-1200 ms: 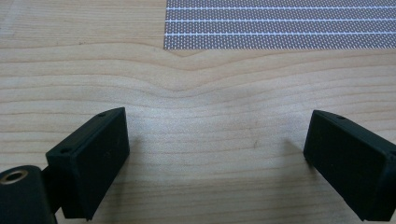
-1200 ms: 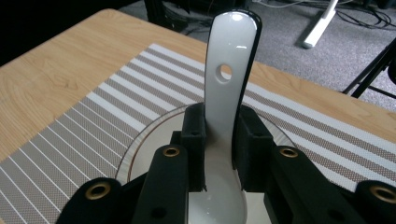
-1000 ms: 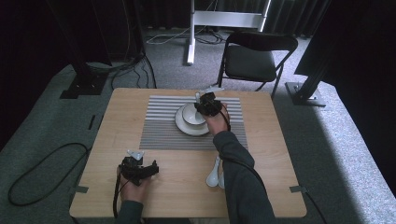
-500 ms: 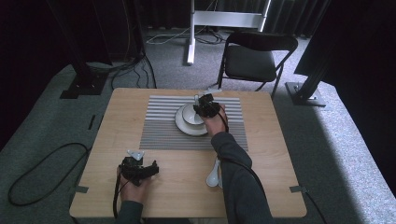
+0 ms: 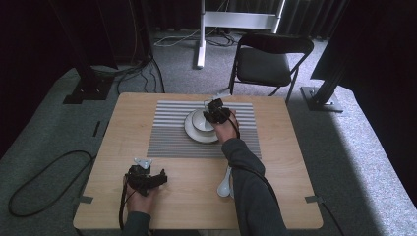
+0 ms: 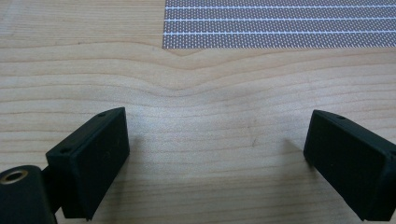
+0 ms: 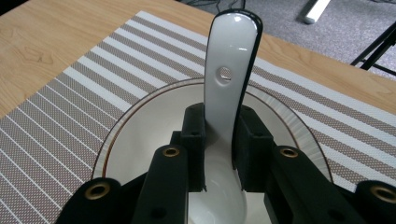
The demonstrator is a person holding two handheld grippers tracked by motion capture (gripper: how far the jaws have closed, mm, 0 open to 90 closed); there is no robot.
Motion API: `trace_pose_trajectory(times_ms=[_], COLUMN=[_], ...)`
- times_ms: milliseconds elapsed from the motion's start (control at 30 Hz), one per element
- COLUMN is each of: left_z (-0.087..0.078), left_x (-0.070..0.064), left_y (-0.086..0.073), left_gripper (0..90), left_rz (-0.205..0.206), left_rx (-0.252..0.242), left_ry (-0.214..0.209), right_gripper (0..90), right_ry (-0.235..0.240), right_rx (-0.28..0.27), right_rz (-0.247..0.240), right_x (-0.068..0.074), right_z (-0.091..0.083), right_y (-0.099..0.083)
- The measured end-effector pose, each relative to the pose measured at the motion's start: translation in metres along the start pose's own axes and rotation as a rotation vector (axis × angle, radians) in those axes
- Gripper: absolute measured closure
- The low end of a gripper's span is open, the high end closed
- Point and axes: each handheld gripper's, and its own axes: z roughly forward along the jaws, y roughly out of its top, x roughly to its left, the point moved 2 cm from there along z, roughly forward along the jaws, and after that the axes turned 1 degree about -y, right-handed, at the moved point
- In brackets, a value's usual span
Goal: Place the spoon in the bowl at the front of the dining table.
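A white bowl (image 5: 199, 129) with a thin brown rim sits on the striped placemat (image 5: 167, 130) at the table's far middle. My right gripper (image 5: 215, 113) hovers over its far side, shut on a white ceramic spoon. In the right gripper view the spoon's handle (image 7: 231, 70) rises between the jaws of the right gripper (image 7: 220, 151), and its scoop points down into the bowl (image 7: 140, 126). My left gripper (image 5: 146, 178) rests open at the front left. In its own view the left gripper (image 6: 217, 158) holds nothing over bare wood.
A second white spoon (image 5: 224, 184) lies on the wooden table (image 5: 295, 162) beside the right forearm. The placemat's near edge (image 6: 280, 28) lies just ahead of the left gripper. A black folding chair (image 5: 268, 61) stands beyond the far edge.
My right gripper has shifted slightly nearer and lower over the bowl with the spoon. The left gripper has not moved.
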Motion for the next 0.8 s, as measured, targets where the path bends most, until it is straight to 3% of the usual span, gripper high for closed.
trace_pose_trajectory(times_ms=[333,467,600,800], left_z=[0.000,0.000,0.000,0.000], left_x=[0.000,0.000,0.000,0.000], left_y=[0.000,0.000,0.000,0.000], left_gripper=[7.2,7.2,7.2,7.2], left_rz=[-0.001,0.000,-0.002,-0.002], left_rx=[0.000,0.001,-0.002,-0.002], left_ry=[0.000,0.000,0.000,0.000], right_gripper=[74.7,72.5,75.4,80.7], right_ry=[0.007,-0.017,-0.027,-0.028], right_rx=[0.009,0.045,0.073,0.067], right_rz=[0.002,0.004,0.004,0.009], right_x=[0.001,-0.002,-0.005,-0.005], right_z=[0.006,0.010,0.016,0.018], right_y=[-0.001,-0.002,-0.007,-0.010])
